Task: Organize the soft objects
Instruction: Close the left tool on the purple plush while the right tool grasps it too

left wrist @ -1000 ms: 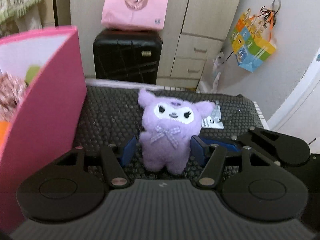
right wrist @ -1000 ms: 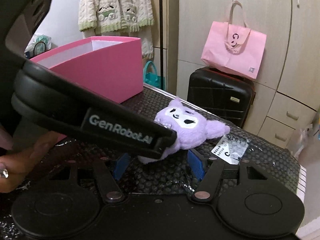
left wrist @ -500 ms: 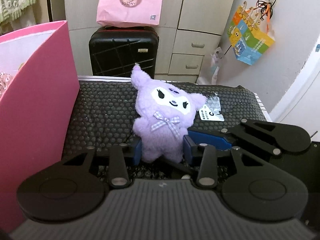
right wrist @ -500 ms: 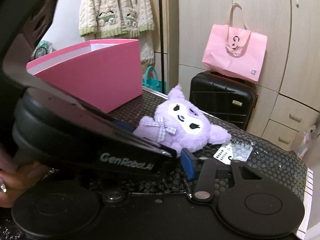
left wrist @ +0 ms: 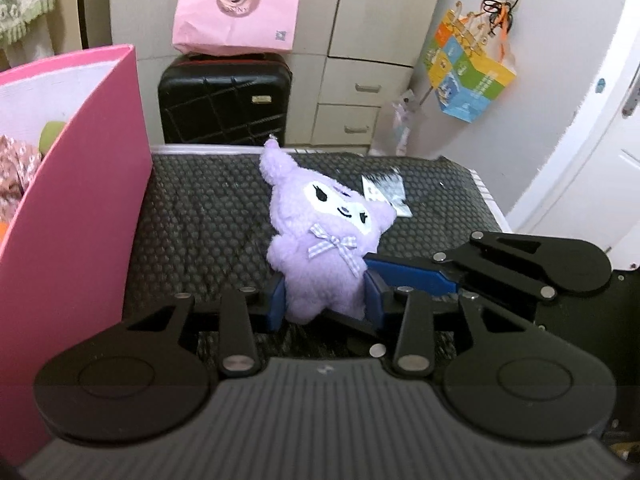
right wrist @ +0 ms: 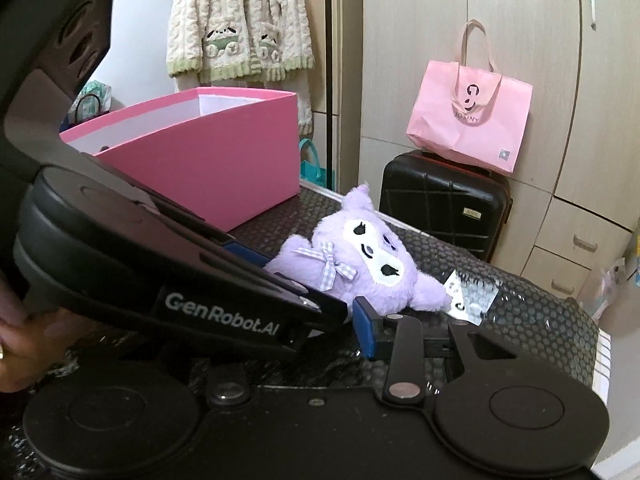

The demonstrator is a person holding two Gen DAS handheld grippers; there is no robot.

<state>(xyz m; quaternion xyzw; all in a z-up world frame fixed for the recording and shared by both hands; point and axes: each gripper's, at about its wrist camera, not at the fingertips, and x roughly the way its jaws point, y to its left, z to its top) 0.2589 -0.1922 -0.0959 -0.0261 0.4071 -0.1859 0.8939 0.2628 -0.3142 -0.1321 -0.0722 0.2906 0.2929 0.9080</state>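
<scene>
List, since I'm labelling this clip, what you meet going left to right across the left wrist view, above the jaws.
pink box → black suitcase → purple plush toy → white tag → colourful paper bag

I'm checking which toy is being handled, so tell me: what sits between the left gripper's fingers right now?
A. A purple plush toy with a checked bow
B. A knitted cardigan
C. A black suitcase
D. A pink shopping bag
A. In the left wrist view the purple plush toy has its lower body squeezed between the blue fingers of the left gripper.
</scene>
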